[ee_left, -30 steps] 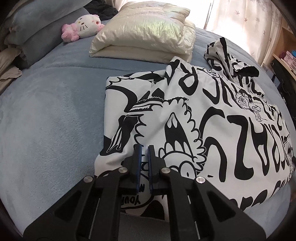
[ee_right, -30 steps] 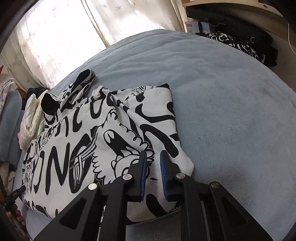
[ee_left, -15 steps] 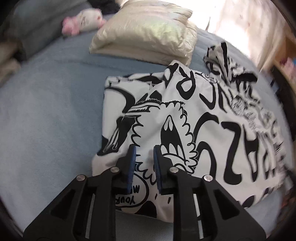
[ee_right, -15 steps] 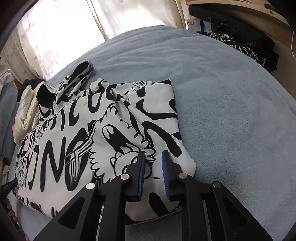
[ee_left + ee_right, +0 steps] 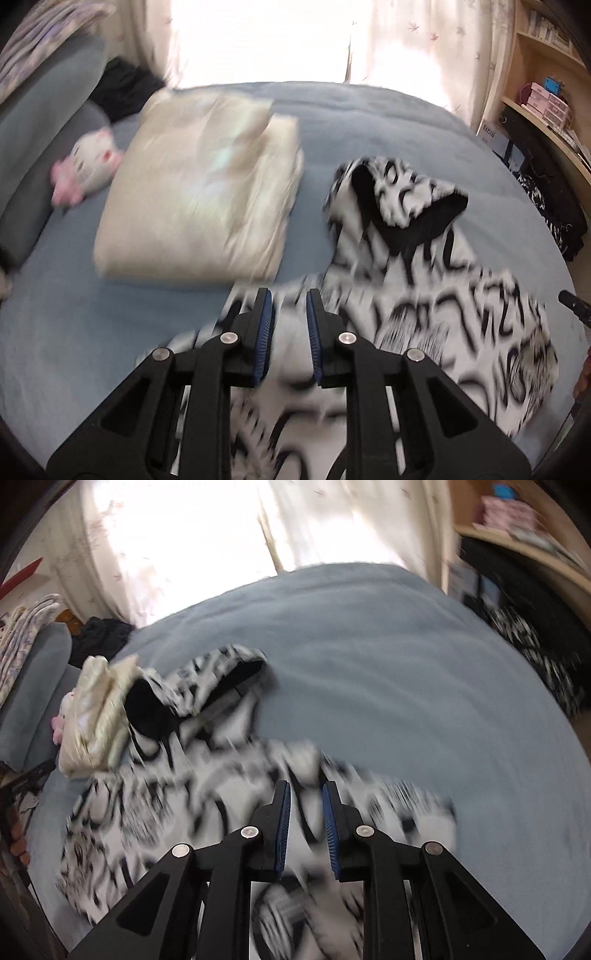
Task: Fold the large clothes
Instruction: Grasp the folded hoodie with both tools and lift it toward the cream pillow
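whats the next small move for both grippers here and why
Probably lower both onto the near hem of the black-and-white hoodie and close. The left gripper and right gripper are open above the fabric, holding nothing, and the hood end lies flat on the blue blanket.

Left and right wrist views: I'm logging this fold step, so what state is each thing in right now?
Left tool: open, nothing between its fingers.
Right tool: open, holding nothing.
Black-and-white hoodie: lying on the bed, partly folded, hood end rumpled.
Cream quilt: folded, beside the hoodie.
Plush toy: lying against the grey pillow.
Bed: covered by a blue blanket.
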Demonstrator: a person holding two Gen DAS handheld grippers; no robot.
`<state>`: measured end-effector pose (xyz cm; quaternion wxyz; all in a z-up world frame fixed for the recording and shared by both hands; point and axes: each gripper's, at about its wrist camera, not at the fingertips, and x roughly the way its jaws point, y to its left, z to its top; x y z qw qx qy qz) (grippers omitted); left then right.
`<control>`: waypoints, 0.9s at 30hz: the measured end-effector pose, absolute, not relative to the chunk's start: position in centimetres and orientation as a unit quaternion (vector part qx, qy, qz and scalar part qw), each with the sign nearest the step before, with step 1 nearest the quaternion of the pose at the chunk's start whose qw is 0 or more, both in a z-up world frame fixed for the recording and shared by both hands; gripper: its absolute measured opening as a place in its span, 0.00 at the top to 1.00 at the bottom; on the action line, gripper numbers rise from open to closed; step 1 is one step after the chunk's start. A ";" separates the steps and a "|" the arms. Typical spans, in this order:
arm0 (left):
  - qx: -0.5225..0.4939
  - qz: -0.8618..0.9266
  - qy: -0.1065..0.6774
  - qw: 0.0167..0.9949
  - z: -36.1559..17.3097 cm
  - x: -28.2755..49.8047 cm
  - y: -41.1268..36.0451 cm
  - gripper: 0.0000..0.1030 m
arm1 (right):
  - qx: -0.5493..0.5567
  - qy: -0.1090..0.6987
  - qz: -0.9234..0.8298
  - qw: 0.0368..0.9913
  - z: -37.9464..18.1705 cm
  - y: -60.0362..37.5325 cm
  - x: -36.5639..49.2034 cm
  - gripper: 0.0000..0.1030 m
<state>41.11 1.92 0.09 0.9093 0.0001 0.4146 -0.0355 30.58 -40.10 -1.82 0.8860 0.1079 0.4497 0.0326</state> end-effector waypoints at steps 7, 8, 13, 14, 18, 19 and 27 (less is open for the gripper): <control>0.019 -0.033 0.390 0.920 2.8 52.4 -3.2 0.84 | 0.103 0.432 0.056 0.894 1.1 -34.8 43.6 0.83; 0.017 -0.028 0.388 0.921 2.7 54.2 -3.9 0.84 | 0.105 0.434 0.058 0.893 0.9 -34.0 45.9 0.83; 0.021 -0.022 0.398 0.917 1.0 60.4 -7.0 0.84 | 0.118 0.444 0.056 0.887 -0.8 -31.6 54.3 0.83; 0.021 -0.019 0.400 0.916 0.6 61.4 -7.5 0.84 | 0.124 0.450 0.056 0.883 -1.5 -31.1 56.1 0.83; 0.026 -0.024 0.413 0.910 -2.0 63.8 -9.2 0.84 | 0.122 0.458 0.048 0.879 -3.9 -29.1 60.4 0.83; 0.035 -0.021 0.418 0.908 -3.0 64.1 -9.7 0.84 | 0.124 0.460 0.048 0.878 -4.6 -28.6 60.9 0.83; 0.072 0.015 0.476 0.876 -11.0 65.8 -8.5 0.84 | 0.114 0.515 0.024 0.849 -12.7 -28.0 63.9 0.83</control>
